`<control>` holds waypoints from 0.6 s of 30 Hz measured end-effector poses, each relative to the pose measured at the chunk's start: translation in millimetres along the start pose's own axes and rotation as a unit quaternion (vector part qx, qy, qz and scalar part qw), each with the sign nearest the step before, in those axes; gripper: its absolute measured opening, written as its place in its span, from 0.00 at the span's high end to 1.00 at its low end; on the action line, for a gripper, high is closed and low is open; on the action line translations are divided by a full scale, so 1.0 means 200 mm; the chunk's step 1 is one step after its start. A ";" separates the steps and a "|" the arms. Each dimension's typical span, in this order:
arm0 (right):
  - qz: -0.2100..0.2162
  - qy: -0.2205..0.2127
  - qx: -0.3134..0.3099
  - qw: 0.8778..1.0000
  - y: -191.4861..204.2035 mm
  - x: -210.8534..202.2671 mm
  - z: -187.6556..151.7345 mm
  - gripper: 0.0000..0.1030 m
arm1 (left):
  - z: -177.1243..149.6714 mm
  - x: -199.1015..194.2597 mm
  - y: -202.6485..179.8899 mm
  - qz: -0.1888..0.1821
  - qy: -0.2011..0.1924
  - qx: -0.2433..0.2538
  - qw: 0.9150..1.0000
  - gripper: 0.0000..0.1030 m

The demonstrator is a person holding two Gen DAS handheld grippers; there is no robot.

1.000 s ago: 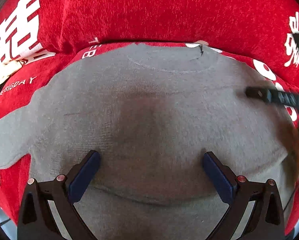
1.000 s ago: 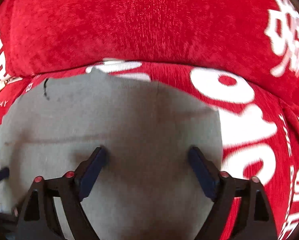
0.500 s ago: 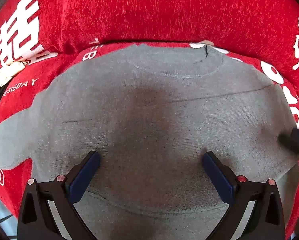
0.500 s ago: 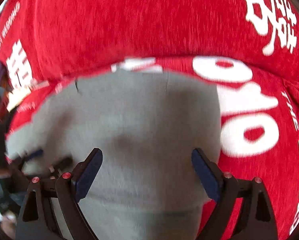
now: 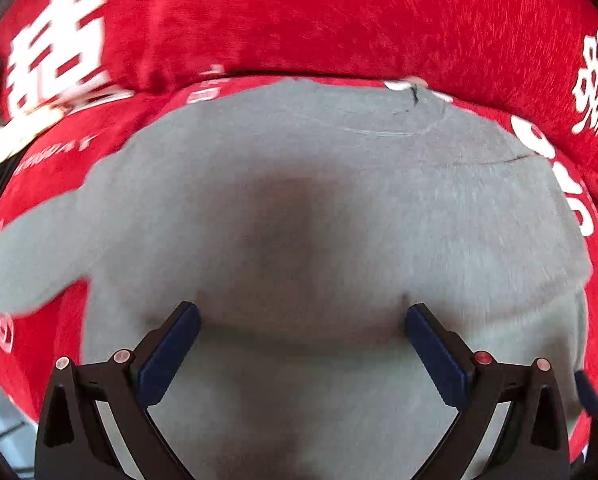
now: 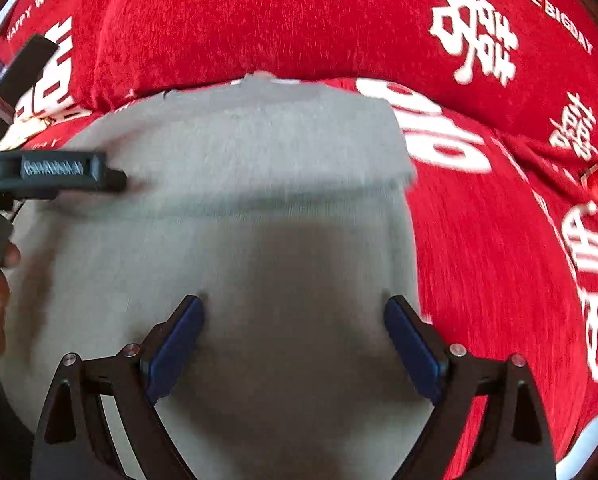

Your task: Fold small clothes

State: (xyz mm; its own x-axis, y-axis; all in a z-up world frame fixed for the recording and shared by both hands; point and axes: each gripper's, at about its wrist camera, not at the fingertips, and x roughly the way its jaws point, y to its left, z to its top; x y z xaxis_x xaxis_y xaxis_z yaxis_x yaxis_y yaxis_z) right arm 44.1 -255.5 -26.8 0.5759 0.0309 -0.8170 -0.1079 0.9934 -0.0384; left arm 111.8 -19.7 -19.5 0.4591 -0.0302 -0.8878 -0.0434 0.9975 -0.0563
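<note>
Jaws wide apart, empty, on both grippers – left gripper (image 5: 302, 322), right gripper (image 6: 293, 314) – over grey sweater (image 5: 299, 208); red printed blanket (image 6: 499, 240) around.

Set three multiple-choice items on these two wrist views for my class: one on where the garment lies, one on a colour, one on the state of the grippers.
1. The grey sweater lies:
A. on a red printed cover
B. in a basket
C. on a hanger

2. The gripper pads are:
A. yellow
B. dark blue
C. white

3. The left gripper and right gripper are:
A. both shut on cloth
B. both open
C. one open, one shut

Answers: 1 A, the red cover with white lettering surrounds the sweater. 2 B, blue pads line the black fingers. 3 B, each view shows the fingers spread wide, nothing between them.
</note>
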 end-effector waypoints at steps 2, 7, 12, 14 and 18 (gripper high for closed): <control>-0.015 -0.008 -0.029 0.999 0.06 -0.05 -0.10 0.09 | -0.14 -0.05 0.08 -0.007 -0.003 -0.016 1.000 0.00; -0.007 0.019 -0.040 0.999 0.10 -0.11 -0.25 0.05 | -0.53 -0.15 0.18 0.002 -0.031 0.019 0.999 0.00; 0.009 0.080 -0.063 0.995 0.11 -0.15 -0.34 0.05 | -0.69 -0.21 0.28 -0.021 0.013 0.015 1.000 0.00; 0.020 0.094 -0.052 0.994 0.10 -0.18 -0.29 0.05 | -0.66 -0.23 0.29 -0.022 0.013 0.006 1.000 0.00; 0.023 0.049 -0.047 0.997 0.16 -0.20 -0.04 0.05 | -0.47 -0.27 0.27 -0.014 -0.030 -0.015 0.999 0.00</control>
State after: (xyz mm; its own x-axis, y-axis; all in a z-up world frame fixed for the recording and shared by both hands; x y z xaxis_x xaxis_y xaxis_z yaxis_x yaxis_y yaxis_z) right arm 11.7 -226.7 0.1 0.4870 0.0614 -0.8712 -0.2110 0.9762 -0.0492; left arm 1.4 28.7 -18.3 0.5136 -0.0529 -0.8564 -0.0555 0.9940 -0.0947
